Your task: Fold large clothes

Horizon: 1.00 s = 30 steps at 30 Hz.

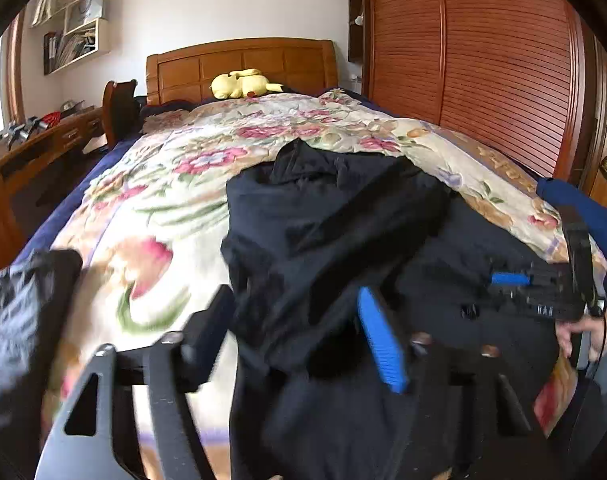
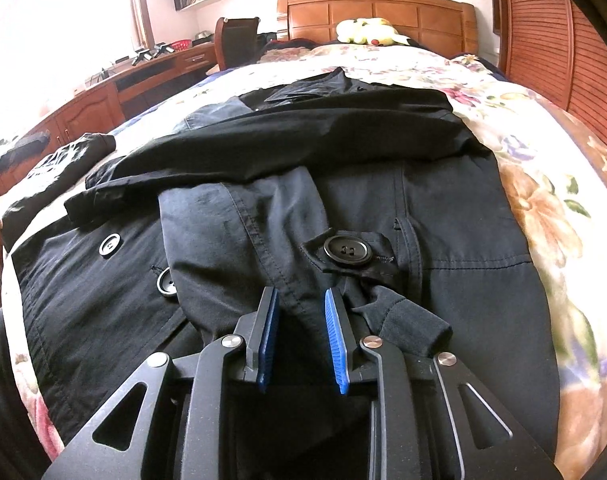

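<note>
A large black coat [image 1: 343, 216] with big buttons [image 2: 347, 251] lies spread on the floral quilt [image 1: 163, 184]; a sleeve is folded across its chest [image 2: 287, 140]. My left gripper [image 1: 293, 300] hovers over the coat's left edge with its jaws wide open and nothing pinched; the view is blurred. My right gripper [image 2: 302, 312] is low on the coat's front, shut on a bunched fold of the fabric that runs up between its blue pads [image 2: 337, 344]. In the left wrist view the right gripper [image 1: 515, 280] shows at the right, held by a hand [image 1: 583, 332].
Another dark garment [image 2: 59, 164] lies bundled at the bed's left edge. A yellow plush toy [image 1: 241, 83] rests by the wooden headboard [image 1: 239, 60]. A slatted wooden wardrobe [image 1: 483, 60] flanks the right; a desk [image 2: 151, 76] and chair [image 2: 235, 40] stand on the left.
</note>
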{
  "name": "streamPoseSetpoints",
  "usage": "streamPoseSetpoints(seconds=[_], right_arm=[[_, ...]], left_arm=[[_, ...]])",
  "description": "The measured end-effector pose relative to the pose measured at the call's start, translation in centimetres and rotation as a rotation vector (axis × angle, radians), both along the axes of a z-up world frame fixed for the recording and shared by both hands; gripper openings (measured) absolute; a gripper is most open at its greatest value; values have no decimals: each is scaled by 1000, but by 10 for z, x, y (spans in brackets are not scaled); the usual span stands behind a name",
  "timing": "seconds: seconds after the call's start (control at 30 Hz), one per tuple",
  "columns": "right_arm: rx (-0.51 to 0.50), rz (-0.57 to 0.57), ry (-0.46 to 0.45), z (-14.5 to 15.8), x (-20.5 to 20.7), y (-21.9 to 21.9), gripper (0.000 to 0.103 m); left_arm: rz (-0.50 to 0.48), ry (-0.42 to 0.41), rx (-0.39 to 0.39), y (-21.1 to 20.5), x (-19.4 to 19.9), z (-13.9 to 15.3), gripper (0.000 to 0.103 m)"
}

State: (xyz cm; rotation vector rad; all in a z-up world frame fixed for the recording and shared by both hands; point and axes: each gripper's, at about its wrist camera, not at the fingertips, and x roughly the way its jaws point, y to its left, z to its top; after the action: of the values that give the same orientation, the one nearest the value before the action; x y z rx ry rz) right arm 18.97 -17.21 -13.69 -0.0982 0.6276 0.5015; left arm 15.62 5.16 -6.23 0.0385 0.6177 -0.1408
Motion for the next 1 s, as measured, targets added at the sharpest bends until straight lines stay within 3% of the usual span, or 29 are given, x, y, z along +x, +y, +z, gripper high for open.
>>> streamPoseSetpoints(seconds=[0.27,0.5,1.0], right_arm=[[-5,-2,-1,-1,0,3,26],[-9,-4,-4,-1,-1,4,26],[-25,-13,-7,1,-5,3,27]], left_arm=[[51,77,-12,14,-32,-30,73],[102,76,16,23,-56,-40,73],[163,101,-2,39,-64,-58,73]])
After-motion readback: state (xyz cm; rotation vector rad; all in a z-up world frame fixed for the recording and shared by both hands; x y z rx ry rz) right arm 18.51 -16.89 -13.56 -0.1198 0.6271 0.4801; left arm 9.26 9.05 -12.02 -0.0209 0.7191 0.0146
